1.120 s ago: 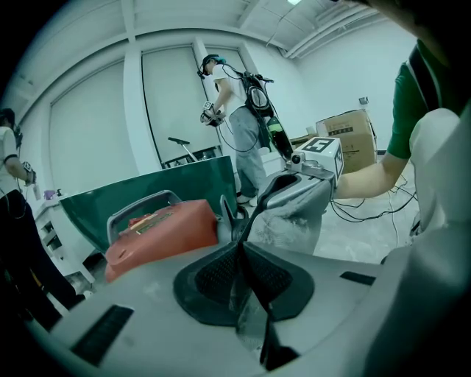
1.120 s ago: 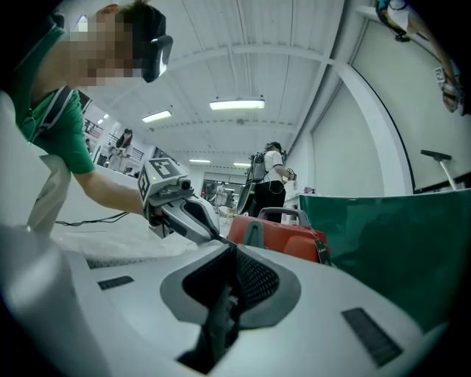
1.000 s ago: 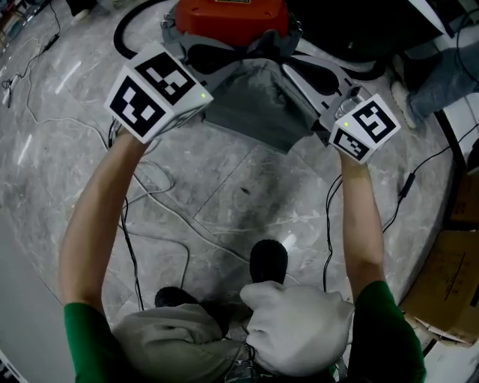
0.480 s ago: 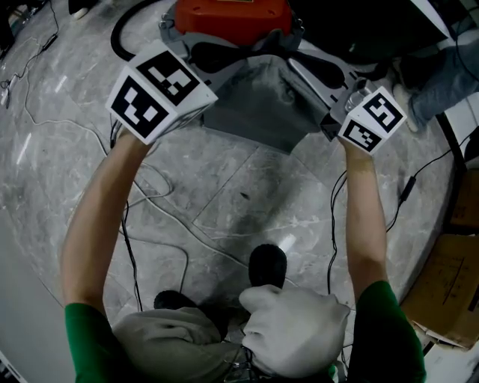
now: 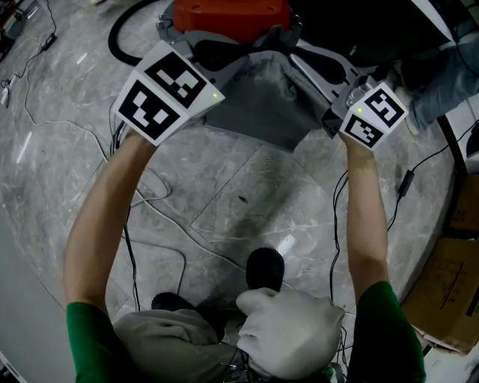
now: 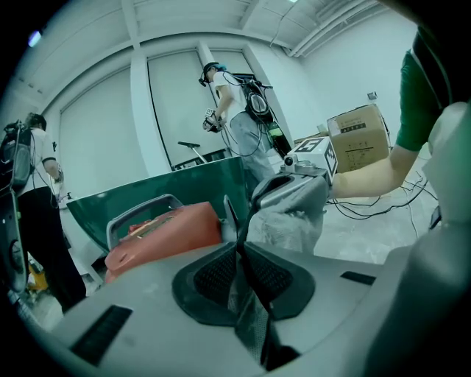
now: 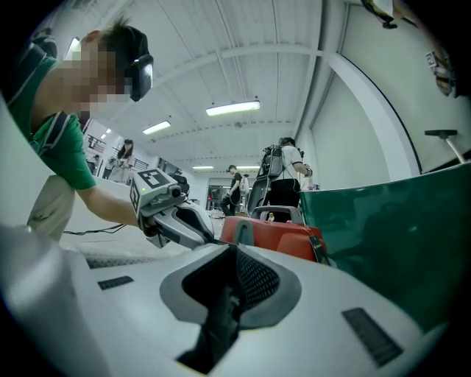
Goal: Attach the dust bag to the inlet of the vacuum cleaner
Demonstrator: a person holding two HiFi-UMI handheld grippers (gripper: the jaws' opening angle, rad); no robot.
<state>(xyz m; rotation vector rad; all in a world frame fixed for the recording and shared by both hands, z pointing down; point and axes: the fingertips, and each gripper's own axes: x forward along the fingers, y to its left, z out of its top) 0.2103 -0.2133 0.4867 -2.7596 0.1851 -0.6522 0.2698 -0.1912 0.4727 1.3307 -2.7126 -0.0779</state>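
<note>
Up off the grey marble floor (image 5: 247, 194), the grey fabric dust bag (image 5: 262, 101) hangs spread between the two grippers, just in front of the red vacuum cleaner (image 5: 232, 15) that stands on the floor beyond them. The left gripper (image 5: 224, 63) has its jaws closed on a fold of the bag's left edge (its own view shows the cloth pinched between the dark pads (image 6: 276, 276)). The right gripper (image 5: 303, 60) likewise has its jaws clamped nearly together on a dark fold at the bag's right side. Whether the bag's top edge touches the vacuum cleaner cannot be told. A black hose (image 5: 123, 30) curves beside the vacuum cleaner, thin cables (image 5: 161, 217) trail across the floor, and a cardboard box (image 5: 441, 284) sits off to the right.
</note>
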